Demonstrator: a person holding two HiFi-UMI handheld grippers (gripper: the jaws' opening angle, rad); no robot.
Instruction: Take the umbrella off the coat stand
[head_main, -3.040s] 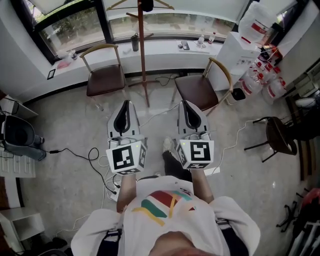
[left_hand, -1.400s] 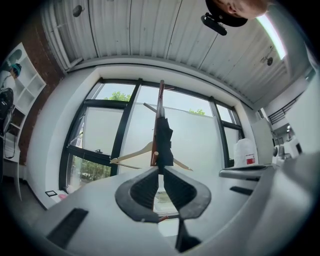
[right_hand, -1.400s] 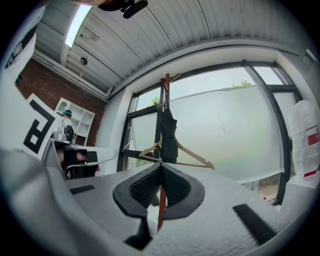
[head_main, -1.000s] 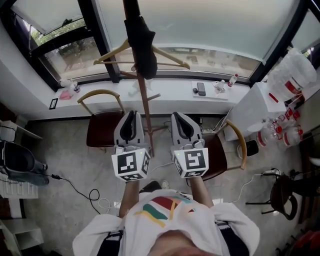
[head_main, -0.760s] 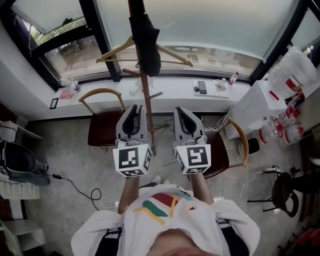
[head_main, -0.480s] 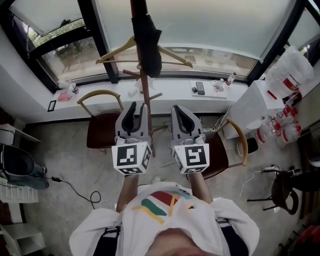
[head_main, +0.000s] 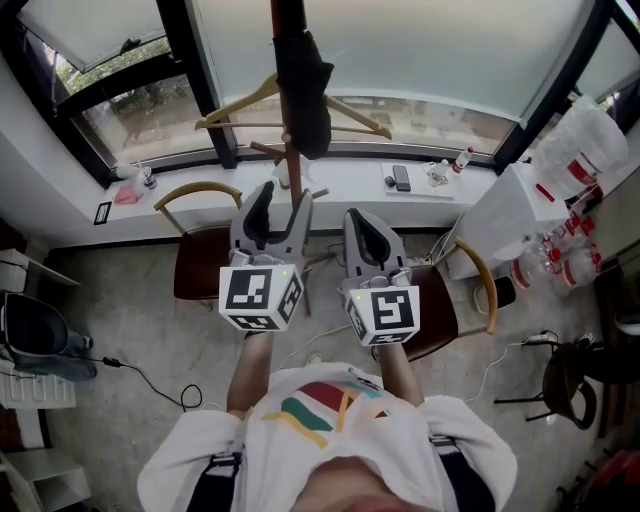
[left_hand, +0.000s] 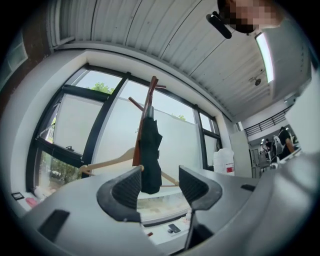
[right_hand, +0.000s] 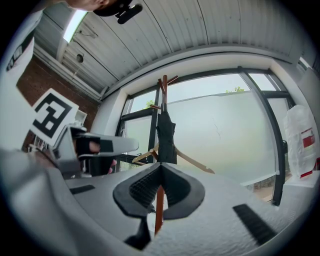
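OK, approach step: left gripper (head_main: 280, 203) jaws just been opening, spread, nothing btwn; right gripper (head_main: 362, 226) jaws pressed together. Nxt: raise to umbrella (head_main: 305, 95) on coat stand (head_main: 287, 14), pinch it.

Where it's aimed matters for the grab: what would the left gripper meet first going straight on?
Probably the folded black umbrella hanging on the coat stand; it shows beyond the left gripper's jaws, which have just been opening, empty. Depth is unclear.

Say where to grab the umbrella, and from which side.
Probably the umbrella by its lower half, from the person's side, jaws left and right: it hangs upright and slim beside the stand, lower end free. The left gripper, jaws just opened, empty, faces it.
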